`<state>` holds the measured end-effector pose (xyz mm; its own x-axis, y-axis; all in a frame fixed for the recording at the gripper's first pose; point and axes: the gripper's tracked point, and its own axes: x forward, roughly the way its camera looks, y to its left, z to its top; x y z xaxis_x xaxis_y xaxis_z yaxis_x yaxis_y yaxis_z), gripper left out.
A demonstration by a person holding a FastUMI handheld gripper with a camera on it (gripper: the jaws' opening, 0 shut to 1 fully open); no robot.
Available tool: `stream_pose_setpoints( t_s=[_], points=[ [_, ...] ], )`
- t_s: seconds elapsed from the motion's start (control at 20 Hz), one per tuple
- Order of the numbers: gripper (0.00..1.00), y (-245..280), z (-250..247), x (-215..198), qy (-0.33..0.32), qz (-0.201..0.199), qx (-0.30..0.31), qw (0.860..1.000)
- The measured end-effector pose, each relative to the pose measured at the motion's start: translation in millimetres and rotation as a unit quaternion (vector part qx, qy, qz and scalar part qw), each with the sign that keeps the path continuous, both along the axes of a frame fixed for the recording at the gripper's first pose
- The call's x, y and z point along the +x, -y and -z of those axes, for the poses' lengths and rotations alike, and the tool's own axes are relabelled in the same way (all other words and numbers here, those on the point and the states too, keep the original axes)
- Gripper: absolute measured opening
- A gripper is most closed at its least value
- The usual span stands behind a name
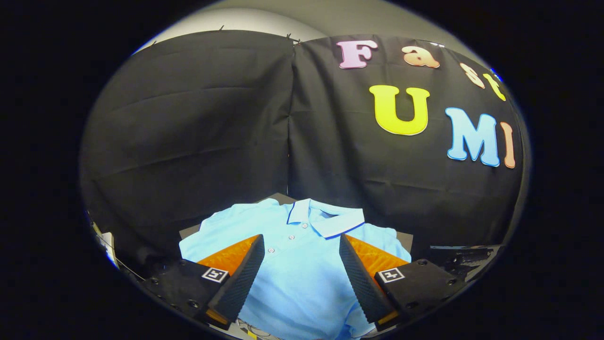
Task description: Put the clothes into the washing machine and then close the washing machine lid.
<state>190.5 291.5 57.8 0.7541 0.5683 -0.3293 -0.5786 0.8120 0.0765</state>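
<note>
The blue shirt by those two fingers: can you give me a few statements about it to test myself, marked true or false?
1. The light blue polo shirt lies spread flat, collar on the far side from the gripper. True.
2. The gripper's fingers are clamped shut on the shirt. False: they stand wide apart, with the shirt's button placket showing in the gap between them.
3. The collar has a darker blue edge. True.
4. The shirt is crumpled into a ball. False: it is laid out smooth on a dark surface.
5. A black cloth wall hangs beyond the shirt. True.
</note>
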Motion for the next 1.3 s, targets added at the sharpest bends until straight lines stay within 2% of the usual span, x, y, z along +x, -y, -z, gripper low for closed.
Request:
stream_pose_setpoints(
  t_s=[0.4,1.0,1.1,1.15,1.25,1.3],
  points=[
    [0.99,-32.8,30.6,27.8,-0.038,-0.021,-0.042,0.998],
    [0.99,-45.2,71.7,31.5,-0.138,-0.041,-0.059,0.988],
    [0.99,-45.9,73.9,31.9,-0.137,-0.050,-0.070,0.987],
    [0.98,-45.1,71.4,29.4,-0.138,-0.056,-0.070,0.986],
    [0.89,-46.7,73.5,29.1,-0.146,-0.053,-0.074,0.985],
    [0.89,-46.9,73.7,28.6,-0.147,-0.053,-0.080,0.985]
  ],
)
